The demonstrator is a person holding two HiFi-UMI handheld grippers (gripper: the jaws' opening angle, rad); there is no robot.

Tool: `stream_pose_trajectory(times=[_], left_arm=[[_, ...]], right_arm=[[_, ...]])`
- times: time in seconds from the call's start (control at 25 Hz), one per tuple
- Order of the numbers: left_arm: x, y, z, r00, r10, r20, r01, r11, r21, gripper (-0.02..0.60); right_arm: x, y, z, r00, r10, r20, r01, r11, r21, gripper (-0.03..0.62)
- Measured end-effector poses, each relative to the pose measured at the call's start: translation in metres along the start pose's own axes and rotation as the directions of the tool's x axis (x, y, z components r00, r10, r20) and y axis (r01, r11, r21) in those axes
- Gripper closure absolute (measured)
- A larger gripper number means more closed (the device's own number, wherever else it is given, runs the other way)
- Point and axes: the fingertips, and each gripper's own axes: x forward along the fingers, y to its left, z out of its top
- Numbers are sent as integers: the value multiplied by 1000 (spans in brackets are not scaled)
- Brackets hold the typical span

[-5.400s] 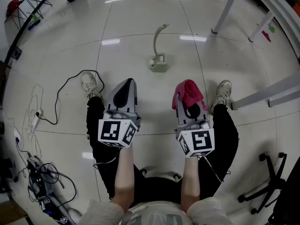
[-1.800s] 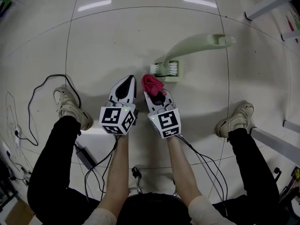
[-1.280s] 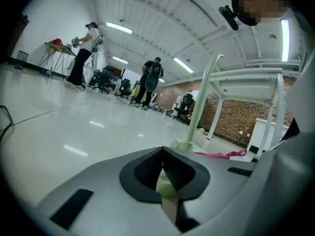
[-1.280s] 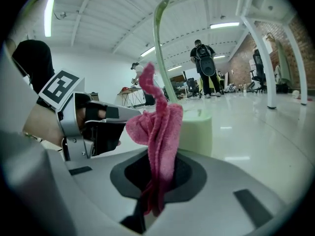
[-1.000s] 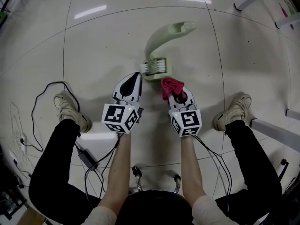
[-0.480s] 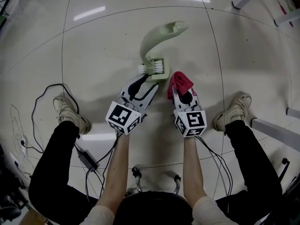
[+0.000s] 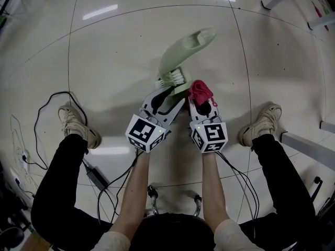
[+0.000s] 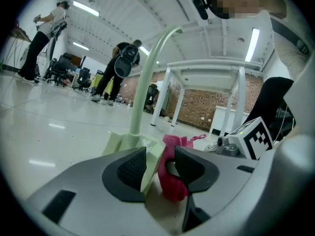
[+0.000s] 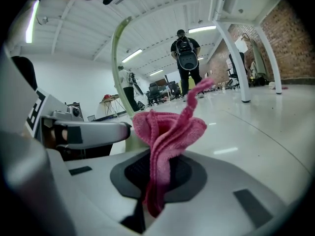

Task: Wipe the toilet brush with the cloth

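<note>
The pale green plastic toilet brush with the long bent handle [image 7: 178, 56] stood on the shiny white tiled floor [image 7: 115, 46], a little way out in front of the person. Its short white bristles [image 7: 177, 78] were down at the bottom, near the floor. The left gripper [image 7: 168, 96] was right up against that bottom part. Its jaws had just been opening and stood wide apart, with a corner of the green bottom piece between them, close to one pad. I could not tell if the pad touched it. The right gripper [image 7: 203, 104] was just beside it, with its jaws squeezed tight on a bunched-up pink cloth [image 7: 200, 90]. The cloth stuck up out of the jaws, next to the brush's bottom part. The person's pale shoes [image 7: 74, 123] were on the floor on either side, and a thin black cable [image 7: 49, 101] curled by the left one.
</note>
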Motion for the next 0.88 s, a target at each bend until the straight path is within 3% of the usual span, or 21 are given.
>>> stream_pose_trajectory(times=[0.2, 0.4, 0.52, 0.72, 0.88], left_arm=[[5, -33, -9, 999, -23, -32, 22, 1000, -17, 423], [-42, -18, 15, 986, 148, 75, -145, 989, -40, 422], [-54, 19, 21, 977, 193, 87, -191, 981, -24, 422], [-33, 45, 4, 996, 83, -25, -83, 996, -12, 422], [-26, 33, 2, 999, 37, -29, -38, 999, -12, 422]], right_arm=[[8, -19, 11, 999, -33, -2, 33, 999, -32, 562], [2, -17, 20, 999, -42, 3, 42, 997, -71, 562], [-12, -10, 21, 998, -57, 7, 57, 996, -72, 562], [-34, 18, 12, 1000, -28, -4, 28, 999, -44, 562], [-33, 21, 11, 999, -37, 3, 37, 999, -13, 562]])
